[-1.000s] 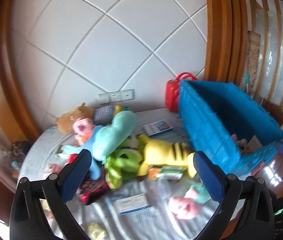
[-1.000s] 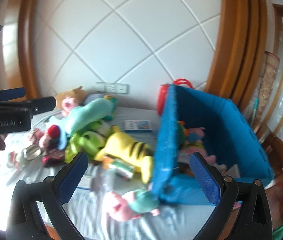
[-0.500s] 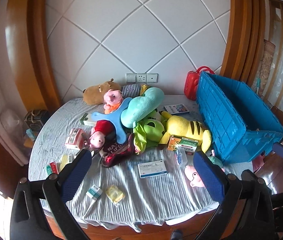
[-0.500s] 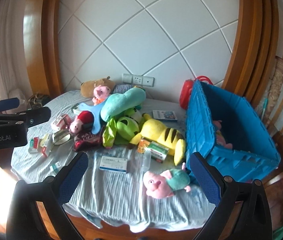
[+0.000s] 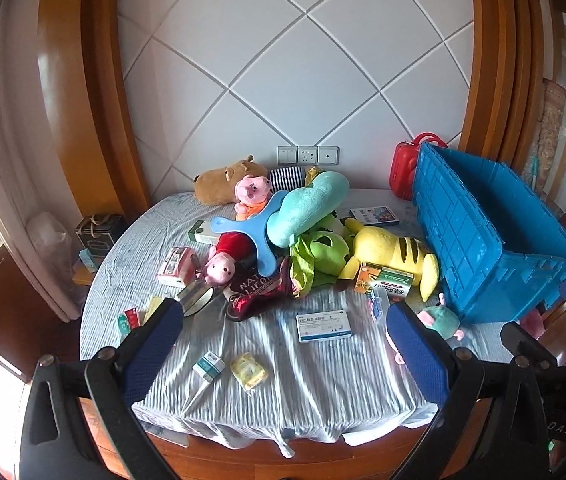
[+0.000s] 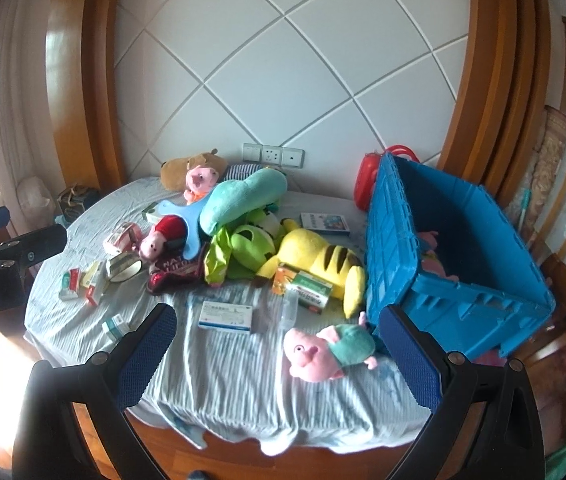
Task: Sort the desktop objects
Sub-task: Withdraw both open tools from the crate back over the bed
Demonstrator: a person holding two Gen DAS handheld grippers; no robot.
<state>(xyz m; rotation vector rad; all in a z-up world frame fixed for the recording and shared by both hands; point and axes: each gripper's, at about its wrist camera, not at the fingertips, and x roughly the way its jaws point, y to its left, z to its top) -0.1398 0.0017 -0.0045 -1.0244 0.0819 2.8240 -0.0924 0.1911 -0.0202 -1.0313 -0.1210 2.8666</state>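
A round table with a striped cloth [image 5: 315, 380] carries a heap of plush toys: a yellow striped one [image 5: 391, 252], a green one [image 5: 323, 254], a teal one [image 5: 307, 208], a brown one [image 5: 227, 176] and pink pigs [image 5: 221, 268]. A pink pig in a green top [image 6: 327, 352] lies near the front edge. Medicine boxes [image 5: 325, 326] are scattered about. A blue crate [image 5: 483, 236] stands open at the right, with pink toys inside [image 6: 431, 256]. My left gripper [image 5: 283, 344] and right gripper [image 6: 275, 344] are both open and empty, held back before the table's front edge.
A red case [image 5: 403, 168] stands behind the crate by the wall. Wall sockets [image 5: 307, 155] sit above the table's back. A dark box [image 5: 97, 232] and a bag sit at the left beside the table. Wooden chairs stand at the right.
Both grippers have pulled back and up from close over the toys, so the whole table now shows. Both stay open and empty.
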